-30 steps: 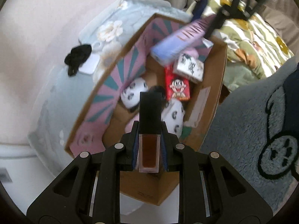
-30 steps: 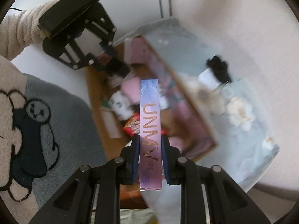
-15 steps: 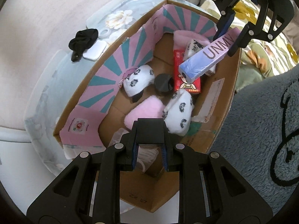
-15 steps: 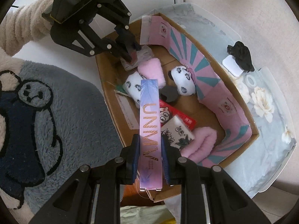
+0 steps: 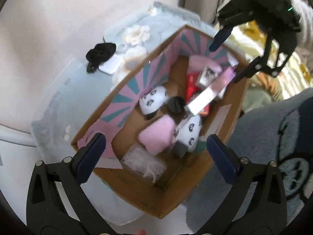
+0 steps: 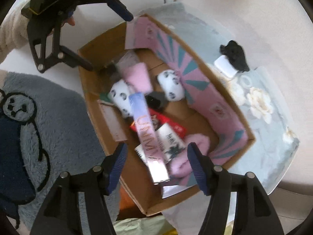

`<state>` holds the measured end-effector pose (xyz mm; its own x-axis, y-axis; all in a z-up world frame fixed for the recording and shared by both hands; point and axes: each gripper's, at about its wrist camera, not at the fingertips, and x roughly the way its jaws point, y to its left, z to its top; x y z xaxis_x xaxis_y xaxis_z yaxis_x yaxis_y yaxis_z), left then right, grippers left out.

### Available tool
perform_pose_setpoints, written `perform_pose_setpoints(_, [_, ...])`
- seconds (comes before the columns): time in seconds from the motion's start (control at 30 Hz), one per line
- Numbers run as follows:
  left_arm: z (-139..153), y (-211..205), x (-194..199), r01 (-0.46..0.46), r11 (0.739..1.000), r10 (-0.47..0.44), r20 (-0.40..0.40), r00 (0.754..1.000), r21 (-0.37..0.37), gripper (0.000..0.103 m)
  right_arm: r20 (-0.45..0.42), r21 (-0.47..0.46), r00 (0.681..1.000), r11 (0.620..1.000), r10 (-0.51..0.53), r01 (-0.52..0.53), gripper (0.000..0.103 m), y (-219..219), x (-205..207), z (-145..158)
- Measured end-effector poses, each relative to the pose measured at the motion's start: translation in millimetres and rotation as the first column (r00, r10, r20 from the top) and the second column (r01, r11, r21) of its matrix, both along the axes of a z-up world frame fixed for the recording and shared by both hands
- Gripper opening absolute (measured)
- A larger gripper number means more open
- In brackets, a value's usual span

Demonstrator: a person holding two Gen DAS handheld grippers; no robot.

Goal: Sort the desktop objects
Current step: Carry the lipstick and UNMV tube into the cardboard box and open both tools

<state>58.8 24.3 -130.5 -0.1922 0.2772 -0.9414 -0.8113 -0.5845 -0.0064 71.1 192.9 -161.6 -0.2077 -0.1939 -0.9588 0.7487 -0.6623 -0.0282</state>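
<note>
The right claw [image 6: 156,164] hangs over the cardboard box [image 6: 93,90] with its jaws opening; the long pink-and-blue UNNY carton [image 6: 149,139] lies slanted between them, free of both pads, blurred, its near end over the box's near corner. The left claw [image 5: 156,152] is also opening, spread wide above the box [image 5: 148,197] with nothing between its pads. Under the carton sit a red snack packet [image 6: 176,127] and a white printed pack [image 6: 172,140], with a pink fluffy roll [image 6: 187,152] to their right. Farther in lie two white spotted socks [image 6: 172,88], a black round lid [image 6: 154,99], another pink roll [image 6: 138,76] and, in the far left corner, a clear wrapped packet [image 5: 144,164]. A pink-and-teal striped flap [image 6: 176,62] lines the box's right wall. Beyond it, on the pale blue flowered tabletop [image 6: 273,146], rest a black scrunchie [image 6: 234,54] touching a small white case [image 6: 225,66]. A grey plush blanket [image 6: 58,127] lies left of the box.
</note>
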Motion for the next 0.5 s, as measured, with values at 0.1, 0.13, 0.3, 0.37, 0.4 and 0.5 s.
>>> perform_pose_setpoints(0.1, [6.2,-7.1,-8.3,-0.044,0.999,0.044,0.002,0.999,-0.004,0.103,-0.002,-0.015,0.999,0.999,-0.040,0.040,0.059,6.1,-4.0,5.2])
perform_pose_setpoints(0.13, [8.0,-9.9,-10.6,-0.057,0.998,0.057,-0.002,0.998,-0.003,0.103,-0.004,-0.023,0.999,0.999,-0.049,0.048,0.059,7.8,-4.7,7.3])
perform_pose_setpoints(0.3, [12.5,-20.9,-18.5,-0.102,0.995,0.102,-0.013,0.995,0.006,0.103,-0.010,-0.073,0.995,0.992,-0.104,0.103,0.059,18.0,-9.0,20.3])
perform_pose_setpoints(0.37, [16.0,-25.5,-20.5,-0.117,0.993,0.117,-0.010,0.993,0.021,0.103,-0.004,-0.088,0.992,0.988,-0.130,0.129,0.059,22.0,-11.5,24.1])
perform_pose_setpoints(0.4, [17.2,-26.8,-21.2,-0.122,0.992,0.122,-0.011,0.992,0.026,0.103,-0.004,-0.096,0.990,0.985,-0.142,0.141,0.059,24.0,-12.4,26.2])
perform_pose_setpoints(0.5, [22.3,-31.3,-25.1,-0.141,0.989,0.142,-0.025,0.990,0.038,0.103,-0.012,-0.110,0.984,0.979,-0.175,0.173,0.059,29.0,-14.3,31.7])
